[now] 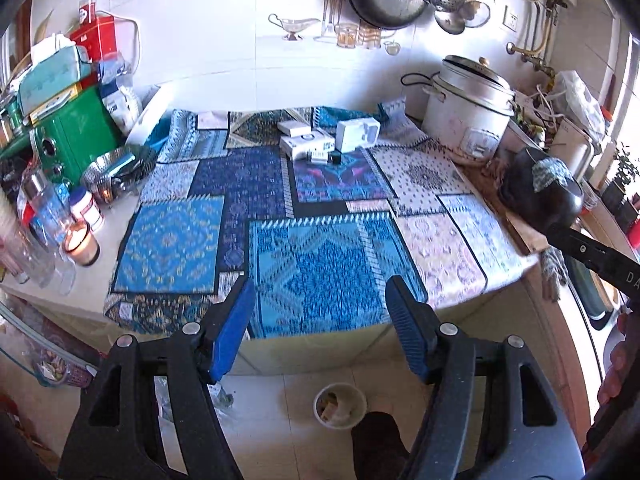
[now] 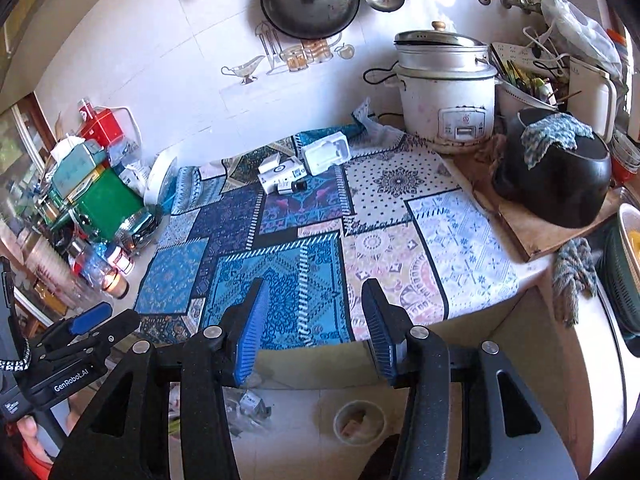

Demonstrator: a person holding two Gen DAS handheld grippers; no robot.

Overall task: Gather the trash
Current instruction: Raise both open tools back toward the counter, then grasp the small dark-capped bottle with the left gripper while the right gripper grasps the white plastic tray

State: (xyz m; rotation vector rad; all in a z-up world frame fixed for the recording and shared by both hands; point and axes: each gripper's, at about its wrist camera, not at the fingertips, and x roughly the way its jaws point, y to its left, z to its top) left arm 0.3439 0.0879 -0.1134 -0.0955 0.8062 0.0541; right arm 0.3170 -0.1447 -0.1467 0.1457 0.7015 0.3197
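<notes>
Right now I am holding both tongs above the near edge of the worktop (image 1: 460,304), and both are standing open with nothing between their pads: my left tongs (image 1: 320,328) are gaping wider, my right tongs (image 2: 316,328) less so.

What I am taking for the trash is lying straight ahead of both, well apart from them, toward the far edge of the worktop by the tiled wall, on the patchwork cloth (image 1: 320,264). It is sitting nearly on the line between my two pairs of tongs, just left of the rice cooker (image 2: 444,96). Judging by the views, neither hand is clearly nearer; in the right view the pile is lying a little left of centre, in the left view almost dead centre, so I am leaning toward the left hand for the first reach.

Counting what I am seeing there: one open white plastic tray (image 2: 326,152), resting at the right end of the group with its long side running roughly along the far edge; two flat white boxes (image 2: 280,174), overlapping, their long sides slanting across the cloth; one small dark bottle (image 2: 298,186) lying on its side just in front of them. A further small white piece may be lying beside the bottle, but I cannot be sure.

Down on the floor, below the near edge, one round bin (image 2: 359,420) is standing between the tongs, already holding some scraps.
</notes>
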